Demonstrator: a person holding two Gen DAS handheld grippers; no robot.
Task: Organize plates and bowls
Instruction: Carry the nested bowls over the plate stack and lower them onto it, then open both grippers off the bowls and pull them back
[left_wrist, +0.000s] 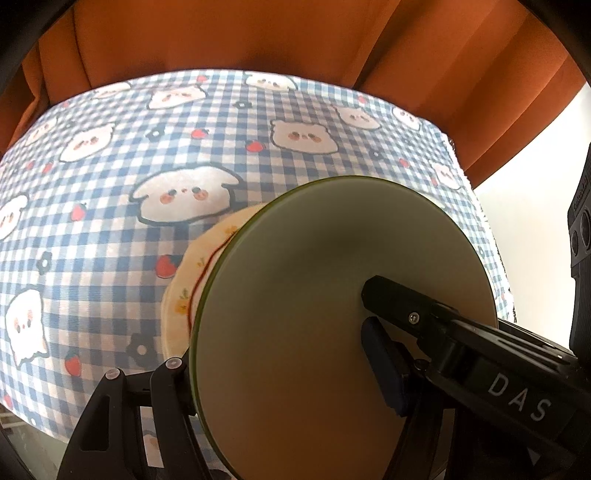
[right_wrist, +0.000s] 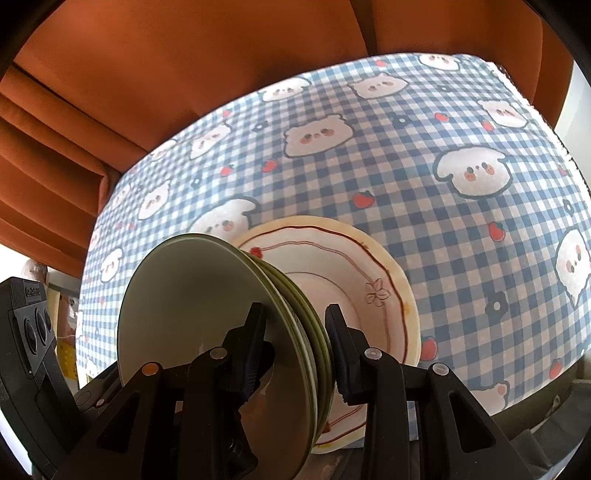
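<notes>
The stack of green plates (right_wrist: 295, 314) is held on edge above the table (right_wrist: 443, 155), carried between the two grippers, and just behind it lies a cream plate with a red wavy line and small flowers (right_wrist: 369, 277), which looks to be resting on the checked tablecloth (left_wrist: 147, 155). Holding the green stack upright by its rim probably lets both hands share the weight while it is brought over the cream plate; laying it flat on top seems the likely aim, though that is a judgement.

The right gripper (right_wrist: 295, 332) has its fingers (right_wrist: 338, 332) drawn in narrow and clamped across the rims of the stack, one pad on the near face and one on the far side. The left gripper (left_wrist: 277, 347) stands about half open; one finger (left_wrist: 384, 362) lies against the broad near face of the front plate, the other (left_wrist: 173, 373) sits at the stack's edge, so it appears to grip the stack across its thickness, though contact on the hidden side cannot be confirmed.

The right wrist view shows the separate green rims, making clear there are several plates, and most of the cream plate's pattern. The left wrist view shows only one flat olive disc hiding the rest, with a sliver of the cream plate at its left, plus the orange curtain (left_wrist: 295, 44) beyond the table.
</notes>
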